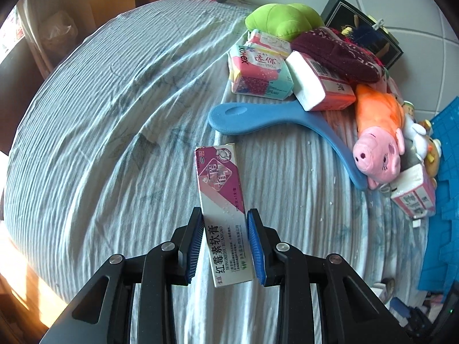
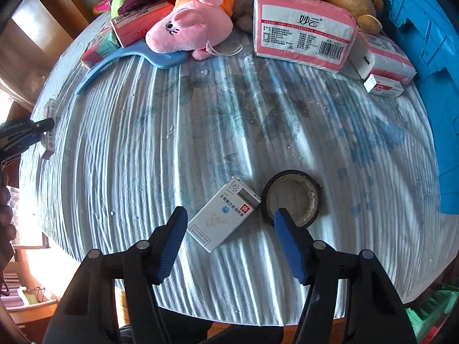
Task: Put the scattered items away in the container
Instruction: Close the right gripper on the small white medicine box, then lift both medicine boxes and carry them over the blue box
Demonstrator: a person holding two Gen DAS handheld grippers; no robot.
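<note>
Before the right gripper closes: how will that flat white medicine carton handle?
The flat white medicine carton is thin card, so probably light and crushable. It lies flat on wrinkled cloth, so it shouldn't roll. The right gripper may nudge the black tape roll touching it.

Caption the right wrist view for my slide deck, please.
Right gripper open above a white medicine box beside a tape roll on the striped cloth.
</note>
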